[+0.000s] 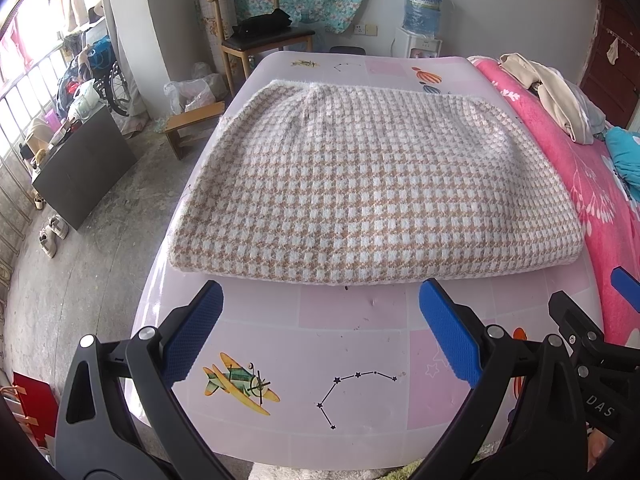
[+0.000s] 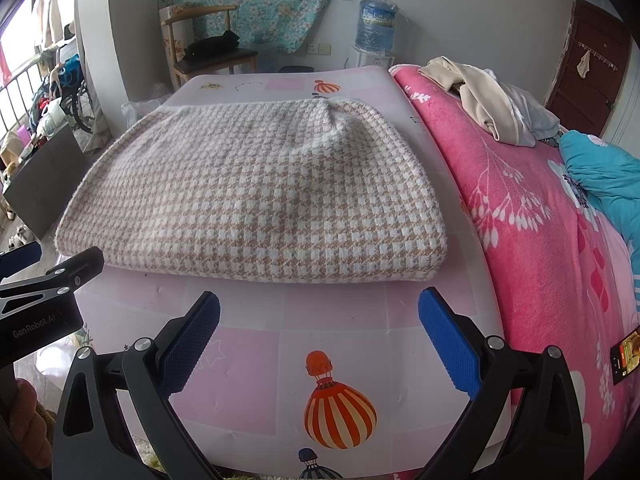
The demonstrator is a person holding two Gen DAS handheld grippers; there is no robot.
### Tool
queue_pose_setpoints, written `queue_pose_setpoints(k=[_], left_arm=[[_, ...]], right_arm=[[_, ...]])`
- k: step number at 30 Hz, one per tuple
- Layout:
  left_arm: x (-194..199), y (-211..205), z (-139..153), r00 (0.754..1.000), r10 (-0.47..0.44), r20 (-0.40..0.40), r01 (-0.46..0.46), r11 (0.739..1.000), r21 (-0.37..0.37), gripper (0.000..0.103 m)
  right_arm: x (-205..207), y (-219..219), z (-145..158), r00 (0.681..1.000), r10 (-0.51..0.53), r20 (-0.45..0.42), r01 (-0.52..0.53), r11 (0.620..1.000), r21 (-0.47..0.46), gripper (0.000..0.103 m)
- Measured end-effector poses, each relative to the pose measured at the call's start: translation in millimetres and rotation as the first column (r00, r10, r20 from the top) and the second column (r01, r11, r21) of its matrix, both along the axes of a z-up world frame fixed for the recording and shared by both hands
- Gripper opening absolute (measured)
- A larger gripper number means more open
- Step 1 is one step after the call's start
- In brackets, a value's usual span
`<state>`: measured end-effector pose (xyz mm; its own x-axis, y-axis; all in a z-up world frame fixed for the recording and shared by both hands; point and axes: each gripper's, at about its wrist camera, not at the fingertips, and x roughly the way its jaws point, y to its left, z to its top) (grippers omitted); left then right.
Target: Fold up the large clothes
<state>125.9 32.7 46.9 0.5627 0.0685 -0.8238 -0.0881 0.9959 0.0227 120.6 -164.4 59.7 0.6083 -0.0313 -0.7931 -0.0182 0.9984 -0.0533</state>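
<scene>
Closest to me, the left gripper point(image 1: 320, 300) has its blue-padded fingers point(image 1: 198, 330) spread wide and holding nothing, hovering over the pink tabletop point(image 1: 348, 320) with its printed aeroplane point(image 1: 238, 382) and star constellation point(image 1: 352, 394). The right gripper point(image 2: 319, 312) just beside it is spread the same way and empty, above a red-and-cream striped balloon print point(image 2: 338, 408). From the right wrist view, the left gripper's black body reads "GenRobot.AI"; from the left wrist view, the right one's body shows "DAS".

Just beyond the fingertips lies the folded garment point(image 1: 360, 188), a fuzzy knit in a tan-and-white houndstooth check, doubled into a thick flat rectangle. Its folded edge faces the grippers, its long axis runs left to right across the tabletop, and it narrows a little toward the far side.

To the right a pink floral blanket point(image 2: 528, 220) covers a bed, with a beige heap of clothes point(image 2: 476, 100) on it. Farther back stand a wooden chair point(image 1: 260, 32) and a water dispenser bottle point(image 1: 422, 8)
</scene>
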Motion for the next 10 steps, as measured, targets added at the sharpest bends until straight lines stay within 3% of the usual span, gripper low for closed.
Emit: queue_pose_setpoints(k=[10], left_arm=[[-0.7,-0.3,-0.5,1.0,0.002,0.0,-0.002,1.0,-0.001,0.095]], right_arm=[[0.8,-3.6,-1.4,1.0,-0.006,-0.003,0.006,1.0,0.001,0.097]])
